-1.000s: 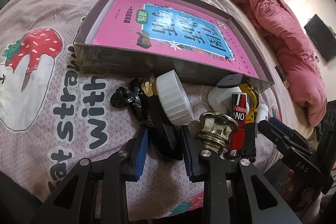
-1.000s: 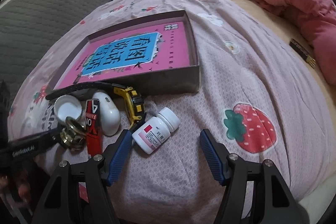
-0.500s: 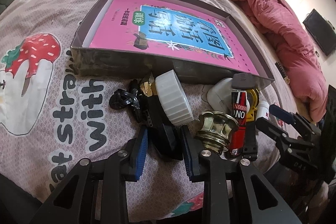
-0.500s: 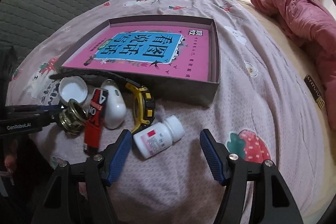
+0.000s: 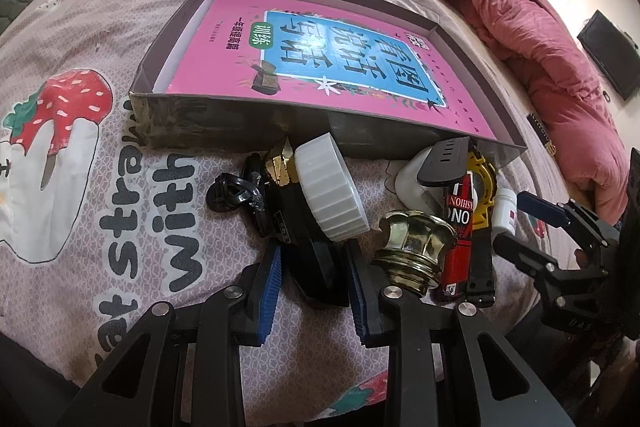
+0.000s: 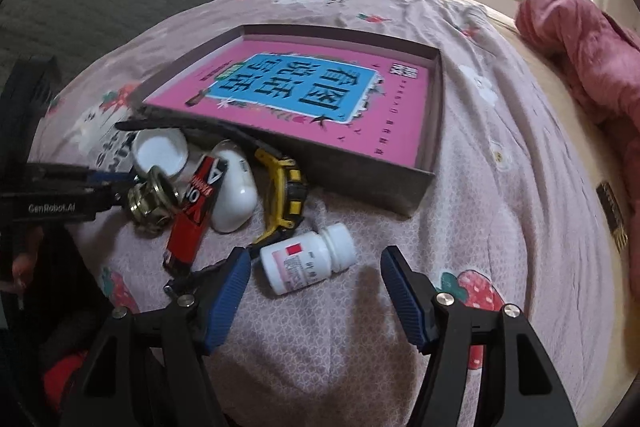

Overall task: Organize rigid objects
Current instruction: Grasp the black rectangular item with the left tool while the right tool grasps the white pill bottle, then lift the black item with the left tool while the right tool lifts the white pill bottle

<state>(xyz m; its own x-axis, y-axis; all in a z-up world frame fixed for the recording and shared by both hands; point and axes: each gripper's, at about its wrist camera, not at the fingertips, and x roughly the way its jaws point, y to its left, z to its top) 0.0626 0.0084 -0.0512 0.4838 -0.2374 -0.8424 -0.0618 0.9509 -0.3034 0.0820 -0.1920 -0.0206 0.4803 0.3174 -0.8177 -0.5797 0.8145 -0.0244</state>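
Bedspread (image 5: 120, 131); black object (image 5: 316, 267) partly behind left gripper (image 5: 314, 283)

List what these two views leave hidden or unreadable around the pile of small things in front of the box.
- Black object in the left claw: left wrist view, its far end hidden under the white lid, so its identity is unclear.
- Pill bottle label: right wrist view, print too small to read.
- Pill bottle in the left wrist view: mostly hidden behind the red pack.
- Box contents: a pink book covers the floor.
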